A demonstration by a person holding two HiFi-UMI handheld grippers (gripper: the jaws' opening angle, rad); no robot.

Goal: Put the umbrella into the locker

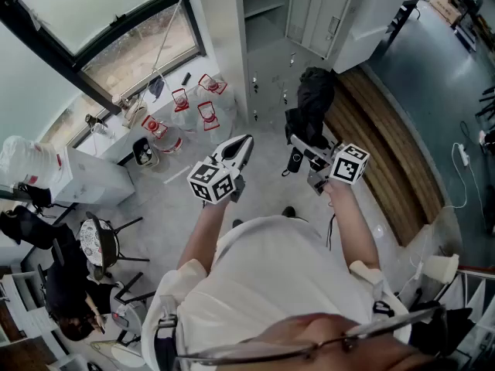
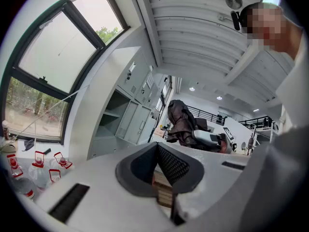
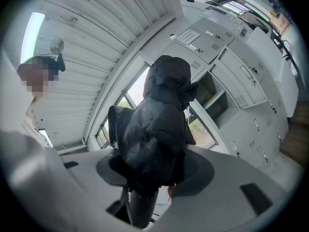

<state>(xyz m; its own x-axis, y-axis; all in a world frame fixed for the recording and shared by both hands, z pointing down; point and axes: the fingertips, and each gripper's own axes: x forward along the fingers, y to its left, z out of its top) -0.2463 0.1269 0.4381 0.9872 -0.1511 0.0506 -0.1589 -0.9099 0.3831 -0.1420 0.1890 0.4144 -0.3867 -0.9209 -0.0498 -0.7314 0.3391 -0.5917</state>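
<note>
My right gripper is clamped tight on the folded umbrella, held upright just off the wooden bench's left edge. My left gripper is closed and empty. The umbrella's loose fabric could snag on the locker shelf.

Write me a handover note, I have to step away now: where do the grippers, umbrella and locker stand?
Left gripper: jaws shut, empty.
Right gripper: jaws shut on the folded black umbrella, held up facing the lockers.
Locker: one compartment open ahead, umbrella not in it.
Done: umbrella grasped.
Left: carry it into the open compartment, release.
</note>
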